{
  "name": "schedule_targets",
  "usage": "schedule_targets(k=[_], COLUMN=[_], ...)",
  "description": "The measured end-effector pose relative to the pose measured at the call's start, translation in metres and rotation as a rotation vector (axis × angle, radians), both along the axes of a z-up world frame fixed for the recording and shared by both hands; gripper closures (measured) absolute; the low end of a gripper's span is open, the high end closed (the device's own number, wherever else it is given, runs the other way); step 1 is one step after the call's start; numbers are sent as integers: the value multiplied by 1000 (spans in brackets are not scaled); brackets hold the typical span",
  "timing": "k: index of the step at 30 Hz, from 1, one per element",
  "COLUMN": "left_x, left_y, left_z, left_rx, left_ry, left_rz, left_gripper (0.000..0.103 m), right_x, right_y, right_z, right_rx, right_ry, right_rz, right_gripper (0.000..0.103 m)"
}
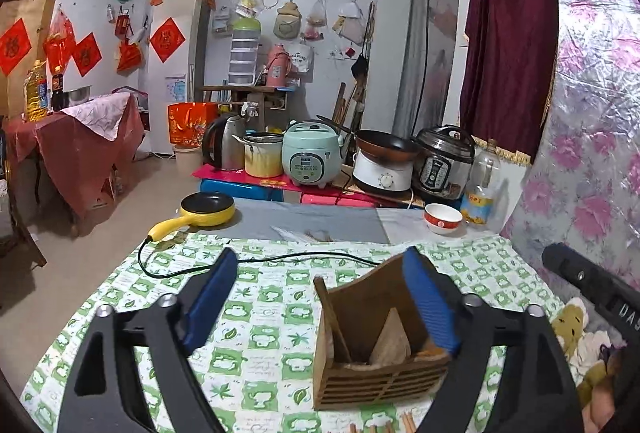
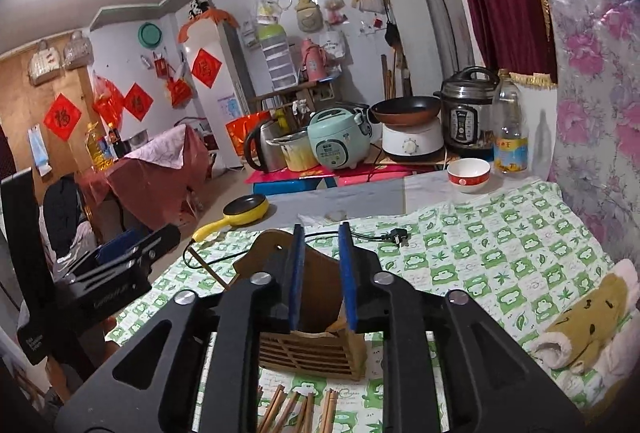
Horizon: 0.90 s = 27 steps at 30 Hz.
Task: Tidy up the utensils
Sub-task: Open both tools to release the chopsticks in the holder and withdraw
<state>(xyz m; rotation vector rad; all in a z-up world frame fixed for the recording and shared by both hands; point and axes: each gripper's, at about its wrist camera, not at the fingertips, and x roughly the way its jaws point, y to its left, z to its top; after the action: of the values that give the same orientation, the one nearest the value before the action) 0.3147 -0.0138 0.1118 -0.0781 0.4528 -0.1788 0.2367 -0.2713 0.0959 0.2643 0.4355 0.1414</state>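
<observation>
The wooden utensil holder (image 1: 372, 345) stands upright on the green checked tablecloth (image 1: 272, 297), its slatted front facing the cameras and one chopstick (image 1: 332, 317) leaning inside. More chopsticks (image 2: 296, 409) lie before it, lengthwise toward the holder, their near ends cut off. The left gripper (image 1: 320, 297) gapes wide and empty; the right gripper (image 2: 322, 277) is narrowly parted, holding nothing.

Left claw (image 1: 316, 297), right claw (image 2: 322, 275): black frames, ribbed blue pads, silver pivot screws.
</observation>
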Motion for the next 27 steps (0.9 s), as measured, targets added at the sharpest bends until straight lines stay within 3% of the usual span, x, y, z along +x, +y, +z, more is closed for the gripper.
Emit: schedule_targets(k=[2,6,10,12,15,17,23,27], left_x=[-7,-24,-30,-32,-34,-36,-52,-68], left_y=[1,2,7,11,18,22,32,36], left_z=[-3,-16,-37,-50,-72,-88,-125,-133], left_rx=[17,103,149,163,184,201,207,199], left_ry=[-15,-35,1,33,105,163,323,343], left_rz=[20,48,57,64,62,57,3,-27], left_gripper=[7,6,6,6,6,6,6,6], right_x=[-4,-17,-35,-49,-71,-80,-88,-95], right_y=[0,3,6,5,-1,-4,-3,-3], right_z=[2,8,10,4,-16,-36,-97,-116], right_rx=[-10,-34,-65,-80,-100,-111,-176,-165], right_ry=[-11,-47,-82,-103,-104,-70,147,225], right_rz=[-6,-20,-38,-57,-111,-99,-24,17], right_gripper=[70,62,47,32,26,24,24,21])
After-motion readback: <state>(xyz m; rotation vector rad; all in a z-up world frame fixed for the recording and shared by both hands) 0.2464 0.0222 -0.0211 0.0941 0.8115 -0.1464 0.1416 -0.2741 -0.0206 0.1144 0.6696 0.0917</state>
